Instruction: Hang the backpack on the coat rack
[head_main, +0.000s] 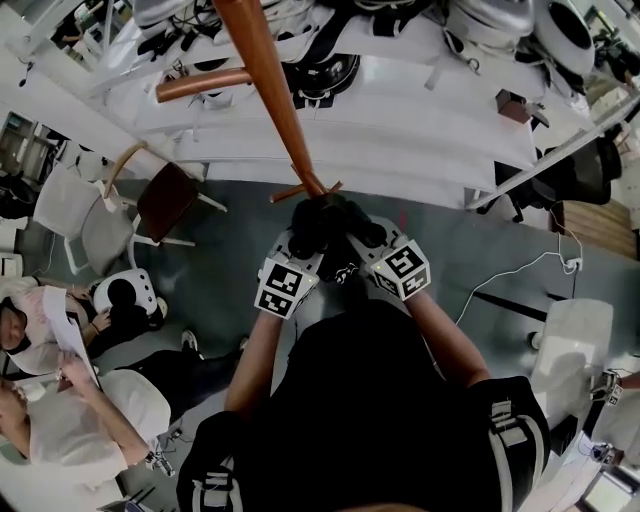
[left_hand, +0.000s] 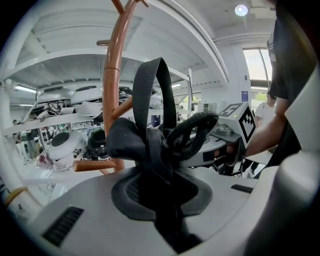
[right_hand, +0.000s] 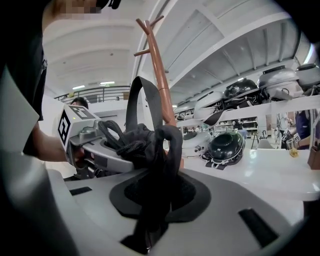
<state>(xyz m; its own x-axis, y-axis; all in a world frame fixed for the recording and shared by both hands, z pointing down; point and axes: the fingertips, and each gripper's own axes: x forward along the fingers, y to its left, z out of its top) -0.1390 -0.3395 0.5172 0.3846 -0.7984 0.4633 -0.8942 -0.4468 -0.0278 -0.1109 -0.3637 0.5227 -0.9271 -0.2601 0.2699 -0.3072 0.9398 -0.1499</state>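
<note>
In the head view a black backpack hangs in front of the person, its bunched top held up close to the brown wooden coat rack. My left gripper and right gripper sit side by side, each shut on that top fabric. In the left gripper view the fabric fills the jaws of the left gripper and a strap loop stands up in front of the rack pole. The right gripper likewise pinches black fabric, with the loop beside the pole.
Rack pegs stick out to the left of the pole. White shelving with round helmets stands behind the rack. A brown chair and seated people in white are at the left. A cable crosses the floor at the right.
</note>
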